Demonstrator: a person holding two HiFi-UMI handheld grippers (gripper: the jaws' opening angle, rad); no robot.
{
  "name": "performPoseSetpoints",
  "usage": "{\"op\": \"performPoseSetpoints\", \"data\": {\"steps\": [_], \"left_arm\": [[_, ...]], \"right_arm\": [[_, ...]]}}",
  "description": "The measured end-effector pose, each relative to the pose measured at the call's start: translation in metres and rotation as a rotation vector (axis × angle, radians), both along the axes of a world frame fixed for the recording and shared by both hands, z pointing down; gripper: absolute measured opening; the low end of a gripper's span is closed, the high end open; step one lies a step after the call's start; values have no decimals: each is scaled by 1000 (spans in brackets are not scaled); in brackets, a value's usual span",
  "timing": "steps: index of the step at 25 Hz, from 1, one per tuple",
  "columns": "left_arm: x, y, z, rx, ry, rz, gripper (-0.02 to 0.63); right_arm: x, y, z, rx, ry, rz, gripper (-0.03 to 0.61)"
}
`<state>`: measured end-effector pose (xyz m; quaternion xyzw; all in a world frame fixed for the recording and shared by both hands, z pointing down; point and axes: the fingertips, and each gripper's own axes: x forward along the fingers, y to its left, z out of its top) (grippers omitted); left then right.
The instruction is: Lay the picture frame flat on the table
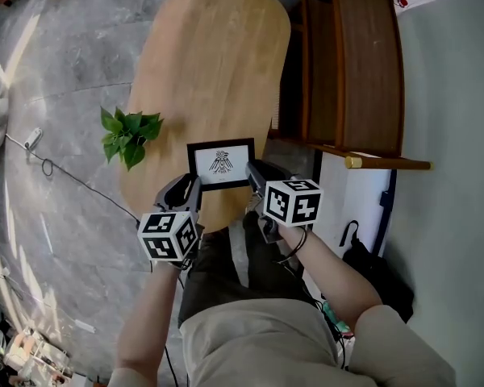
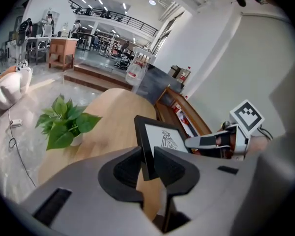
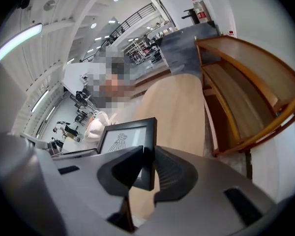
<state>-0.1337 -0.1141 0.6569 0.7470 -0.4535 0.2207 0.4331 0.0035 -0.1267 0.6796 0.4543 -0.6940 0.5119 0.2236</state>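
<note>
The picture frame point(image 1: 221, 164) is black with a white sheet that bears a small drawing. It stands upright at the near end of the oval wooden table point(image 1: 210, 63), facing me. My left gripper point(image 1: 194, 185) is shut on its left edge, and my right gripper point(image 1: 252, 172) is shut on its right edge. In the left gripper view the frame point(image 2: 163, 137) runs edge-on between the jaws of the left gripper point(image 2: 147, 157). In the right gripper view the frame point(image 3: 123, 137) sits clamped in the right gripper point(image 3: 148, 155). I cannot tell whether its bottom edge touches the table.
A small potted green plant point(image 1: 129, 134) stands at the table's left edge, close to the left gripper. A tall wooden shelf unit point(image 1: 355, 71) stands right of the table against a white wall. A cable point(image 1: 56, 172) trails over the grey floor on the left.
</note>
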Motion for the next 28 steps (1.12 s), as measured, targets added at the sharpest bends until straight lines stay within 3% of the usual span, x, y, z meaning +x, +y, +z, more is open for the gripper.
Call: {"op": "performPoseSetpoints", "data": {"steps": [15, 21, 28], "left_arm": [[2, 39, 177, -248, 21, 6, 78], [2, 50, 210, -289, -13, 29, 78], [4, 62, 242, -333, -66, 80, 78]], "right_arm": [[3, 44, 165, -196, 56, -15, 58], [1, 59, 207, -239, 80, -39, 58], [1, 68, 232, -227, 151, -106, 60]]}}
